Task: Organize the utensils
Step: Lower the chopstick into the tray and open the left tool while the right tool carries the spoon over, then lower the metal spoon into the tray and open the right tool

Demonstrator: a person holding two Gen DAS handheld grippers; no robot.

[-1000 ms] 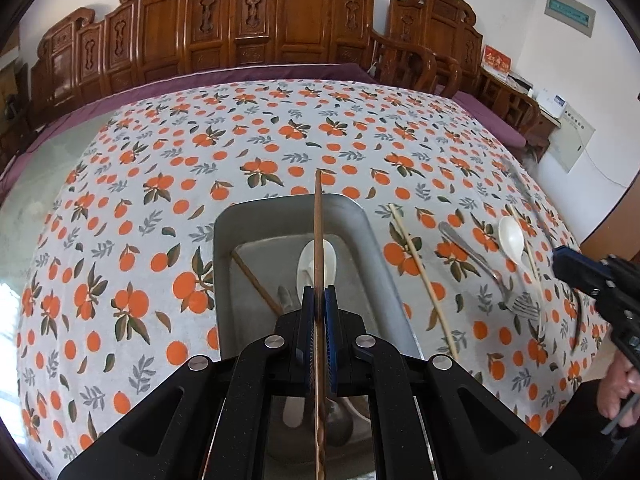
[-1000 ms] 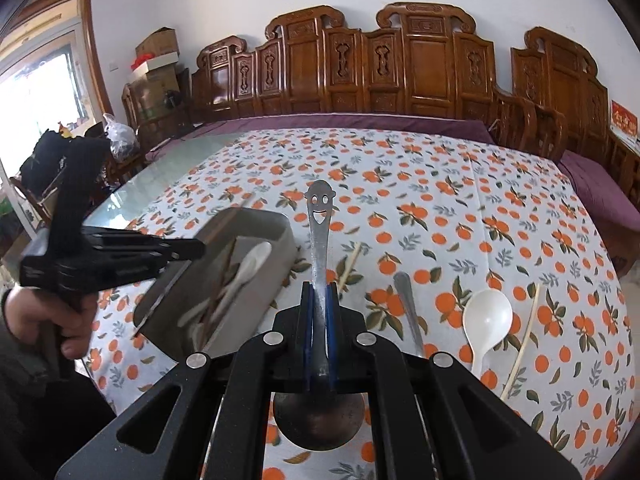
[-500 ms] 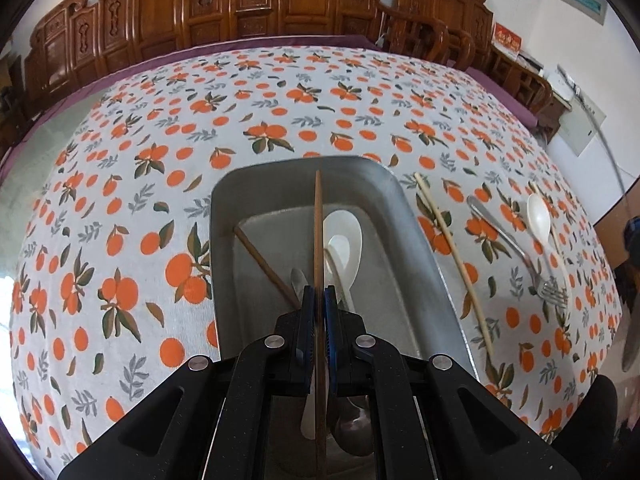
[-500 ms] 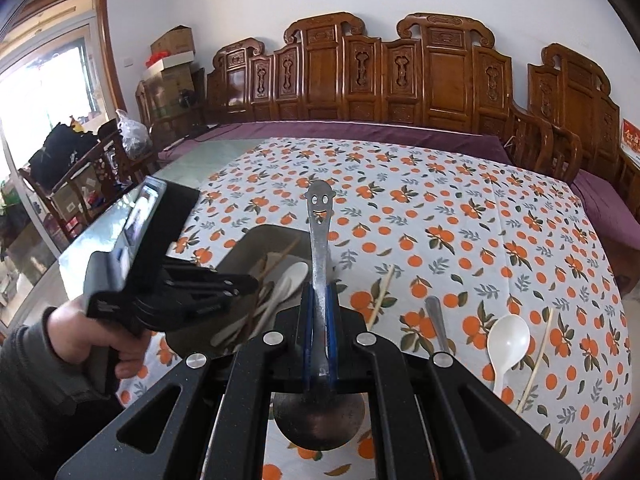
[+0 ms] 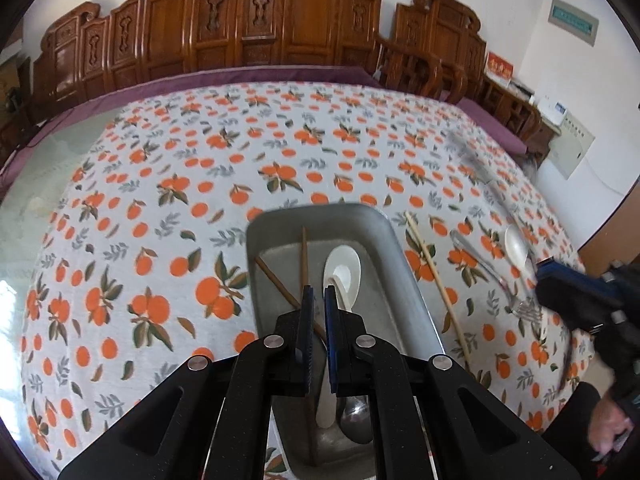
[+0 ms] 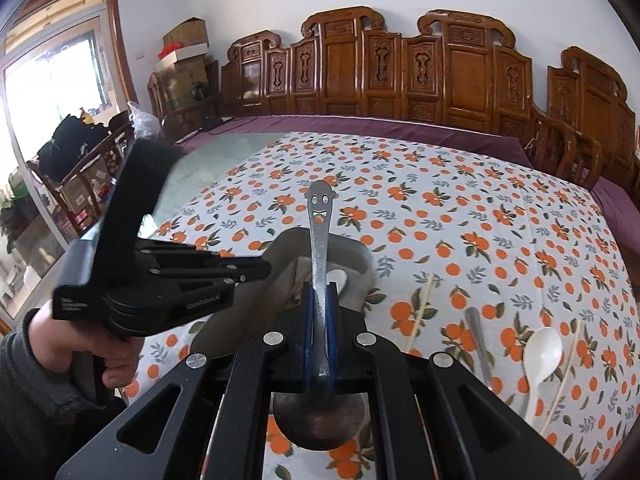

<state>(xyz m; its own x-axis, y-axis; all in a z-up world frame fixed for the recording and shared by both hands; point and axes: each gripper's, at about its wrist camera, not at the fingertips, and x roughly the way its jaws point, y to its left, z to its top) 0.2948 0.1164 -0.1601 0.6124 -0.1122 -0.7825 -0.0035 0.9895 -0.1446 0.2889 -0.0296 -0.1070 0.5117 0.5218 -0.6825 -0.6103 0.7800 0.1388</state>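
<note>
Hovering over the metal tray [image 5: 400, 264], the left gripper [image 5: 319, 300] shows parted, empty jaws, its chopstick [image 5: 304, 256] lying inside; the right gripper [image 6: 319, 300] clamps a smiley-handled spoon [image 6: 319, 232], presumably tray-bound.

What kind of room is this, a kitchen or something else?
Probably a home dining or sitting room, not a kitchen: a big table under an orange-print tablecloth, carved wooden chairs lined along the wall, and stacked cardboard boxes by a bright window.
</note>
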